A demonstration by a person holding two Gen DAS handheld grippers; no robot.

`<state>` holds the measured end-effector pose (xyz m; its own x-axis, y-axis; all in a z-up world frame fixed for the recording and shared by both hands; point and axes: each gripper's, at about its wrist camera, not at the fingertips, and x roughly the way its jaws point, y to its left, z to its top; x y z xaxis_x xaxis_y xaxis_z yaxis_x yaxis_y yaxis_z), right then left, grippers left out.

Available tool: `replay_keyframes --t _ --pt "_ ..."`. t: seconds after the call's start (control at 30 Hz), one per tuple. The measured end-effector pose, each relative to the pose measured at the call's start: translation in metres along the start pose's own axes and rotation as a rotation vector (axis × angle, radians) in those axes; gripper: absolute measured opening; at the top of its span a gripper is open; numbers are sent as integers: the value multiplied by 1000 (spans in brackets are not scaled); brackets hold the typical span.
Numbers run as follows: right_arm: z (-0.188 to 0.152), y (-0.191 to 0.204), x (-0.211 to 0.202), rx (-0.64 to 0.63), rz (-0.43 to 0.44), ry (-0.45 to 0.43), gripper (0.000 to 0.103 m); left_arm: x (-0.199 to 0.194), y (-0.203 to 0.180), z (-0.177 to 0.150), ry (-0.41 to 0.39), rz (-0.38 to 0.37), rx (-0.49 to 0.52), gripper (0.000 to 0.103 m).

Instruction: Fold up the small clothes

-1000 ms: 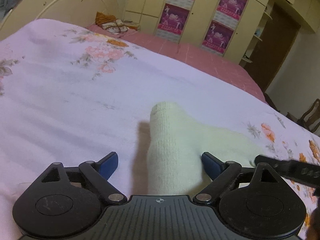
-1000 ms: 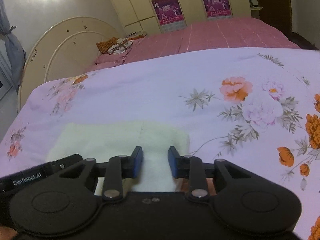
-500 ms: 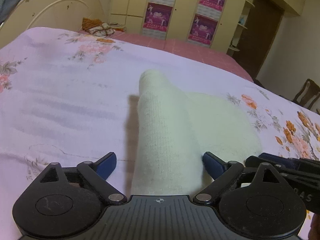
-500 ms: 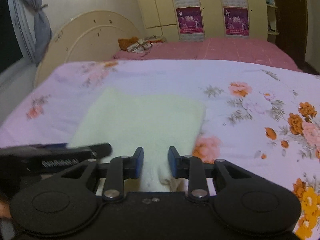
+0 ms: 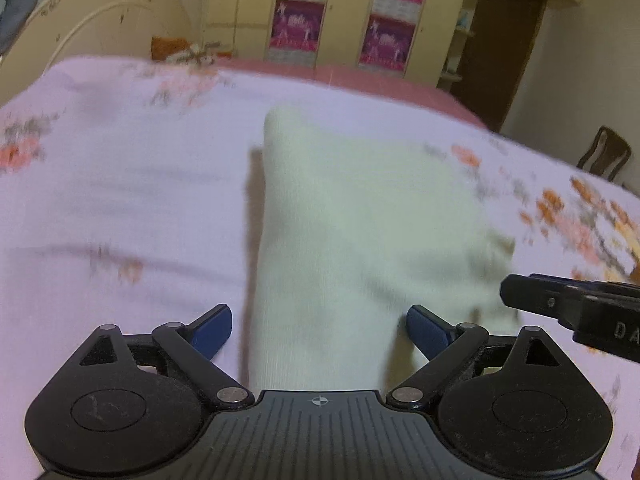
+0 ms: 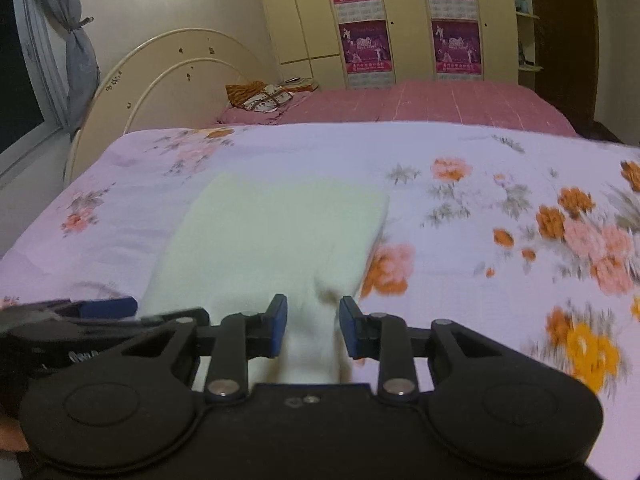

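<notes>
A pale cream knitted garment (image 5: 360, 216) lies on the floral bedsheet (image 5: 120, 200), its near edge lifted toward the cameras. My left gripper (image 5: 319, 330) is wide open, its blue pads on either side of the cloth's near left part without pinching it. My right gripper (image 6: 313, 326) has its pads close together with a fold of the garment (image 6: 276, 236) between them. The right gripper's finger shows at the right edge of the left wrist view (image 5: 568, 308). The left gripper's finger shows at the left edge of the right wrist view (image 6: 92, 312).
The lilac floral sheet (image 6: 480, 240) covers the bed. A pink bedspread (image 6: 420, 104) with a small pile of cloth (image 6: 260, 96) lies beyond. A cream headboard (image 6: 168, 76) is on the left, wardrobes (image 6: 404, 20) behind, a wooden chair (image 5: 606, 152) on the right.
Both grippers have pulled back toward me and risen, so more of the garment shows, drawn flatter. The left gripper stays open and the right keeps its narrow gap on the cloth.
</notes>
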<state>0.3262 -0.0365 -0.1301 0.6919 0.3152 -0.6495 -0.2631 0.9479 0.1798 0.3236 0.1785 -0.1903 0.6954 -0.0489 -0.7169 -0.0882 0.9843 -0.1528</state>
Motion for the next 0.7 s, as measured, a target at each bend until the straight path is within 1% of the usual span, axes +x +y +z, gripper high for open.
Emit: replay_keyframes --t 0.03,0.1,0.17,0.2,0.23,0.27,0.33,0.37,0.43,0.53,0.6,0.67,0.7 --pt "-7 1 1 -6 -9 13 29 1 1 -5 -3 3 -4 93" --pt "-18 -1 11 -5 -47 63 29 -1 -3 -9 -19 15 21 94" --pt "-28 -8 20 24 -64 104 29 -2 -5 -9 -7 19 30 94" --pt "-30 -9 20 34 -64 98 29 -2 -5 -7 -1 15 28 94" --pt "-29 -9 17 46 -68 99 29 -3 -4 -7 7 10 28 101" --pt "-27 -8 12 58 -67 96 29 -4 -4 -7 19 10 29 103" --pt "-26 -5 1 61 -53 65 29 -4 -3 -9 30 15 30 103" --pt "-28 -3 0 55 -61 66 29 -4 -3 -10 29 13 33 103" --pt "-37 -1 7 42 -85 116 29 -4 -4 -10 35 14 37 103" --pt "-42 -3 7 77 -90 118 29 -5 -5 -10 42 25 30 103" --pt "-45 -3 4 96 -81 127 24 -6 -6 -11 45 42 25 103" --pt "-49 2 -2 85 -87 119 15 -8 -6 -13 44 49 29 103" --pt "-50 6 -5 74 -99 110 14 -9 -6 -13 44 50 31 103"
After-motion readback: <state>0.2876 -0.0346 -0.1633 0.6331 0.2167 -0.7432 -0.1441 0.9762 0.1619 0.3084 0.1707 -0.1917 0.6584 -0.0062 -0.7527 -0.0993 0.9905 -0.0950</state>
